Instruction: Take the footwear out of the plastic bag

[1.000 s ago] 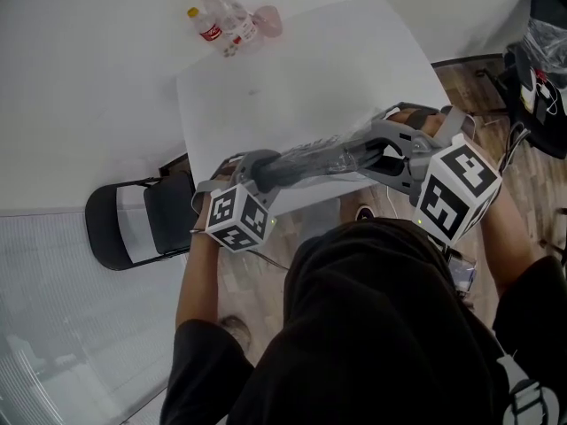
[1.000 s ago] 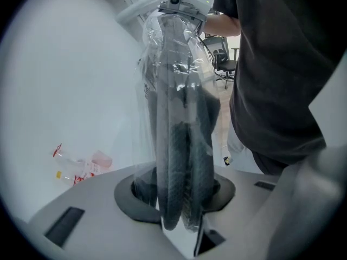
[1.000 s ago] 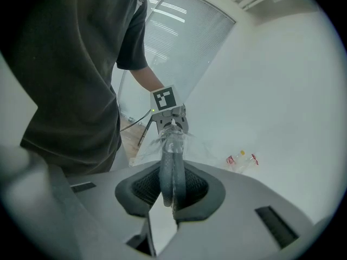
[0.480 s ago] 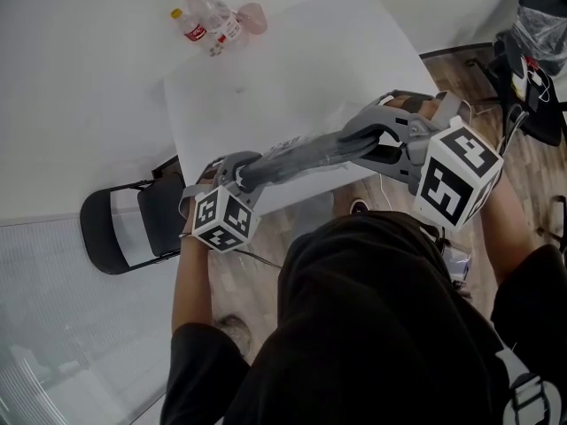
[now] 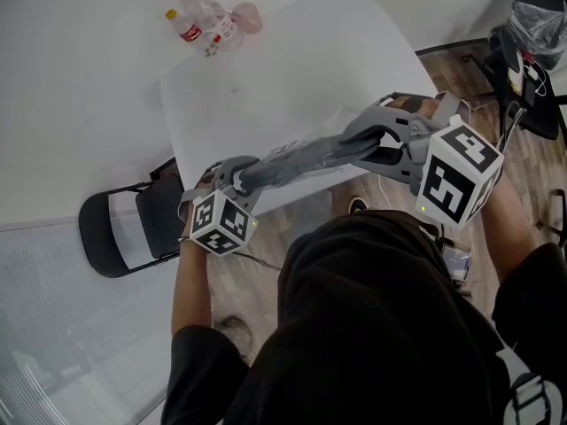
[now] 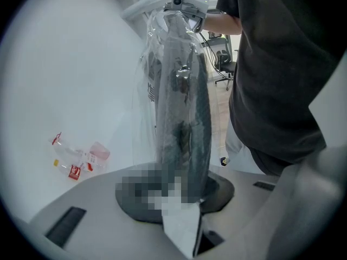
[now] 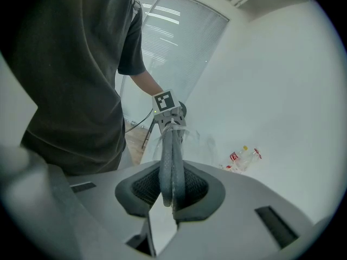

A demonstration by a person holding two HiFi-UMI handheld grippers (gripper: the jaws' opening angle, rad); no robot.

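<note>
A pair of grey footwear point(image 5: 306, 159) lies inside a clear plastic bag point(image 6: 147, 85), stretched in the air between my two grippers above the near edge of the white table point(image 5: 283, 69). My left gripper point(image 5: 241, 177) is shut on the bag's end, where a white label shows between its jaws point(image 6: 181, 210). My right gripper point(image 5: 376, 140) is shut on the other end of the footwear point(image 7: 172, 161), which runs edge-on between its jaws point(image 7: 171, 196). In the right gripper view the bag point(image 7: 190, 137) is bunched near the left gripper point(image 7: 168, 104).
Plastic bottles in a wrapper point(image 5: 208, 20) lie at the table's far corner. A folding chair point(image 5: 124, 233) stands left of the table on the wood floor. An office chair with a bag on it point(image 5: 532, 34) is at the far right.
Nothing has changed in either grip. The bagged footwear stays stretched between the grippers, and only the head view has shifted a little.
</note>
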